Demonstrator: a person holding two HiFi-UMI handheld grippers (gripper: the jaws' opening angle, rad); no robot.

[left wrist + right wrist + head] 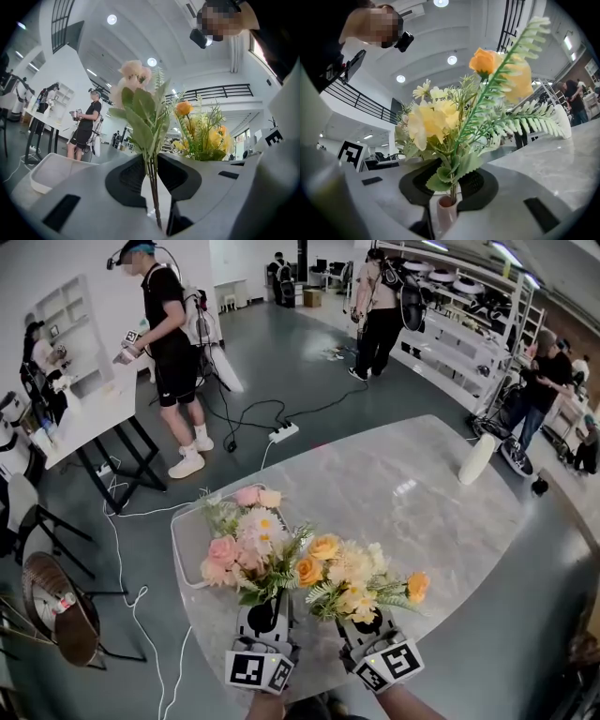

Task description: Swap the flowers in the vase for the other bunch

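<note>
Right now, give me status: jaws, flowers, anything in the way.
Left gripper jaws shut on pink bunch stems. Right gripper jaws shut on small vase, yellow bunch in it. Bunches side by side over table, nothing blocking.

Right gripper view: shows only the pink mouth of the vase (446,208), lower body sunk between the jaws of the right gripper (451,191). Head view: conceals that vase entirely beneath the yellow bunch (352,582), buries the tips of the left gripper (265,613) under the pink bunch (246,545), and crops both forearms (405,703) at the bottom edge. Left gripper view: loses the stem ends (155,208) of the pink bunch in the gap between the jaws and clips the white tray (40,178) behind the gripper's body. Leaves the white object (476,458) far across the table (422,521) too small to identify.
</note>
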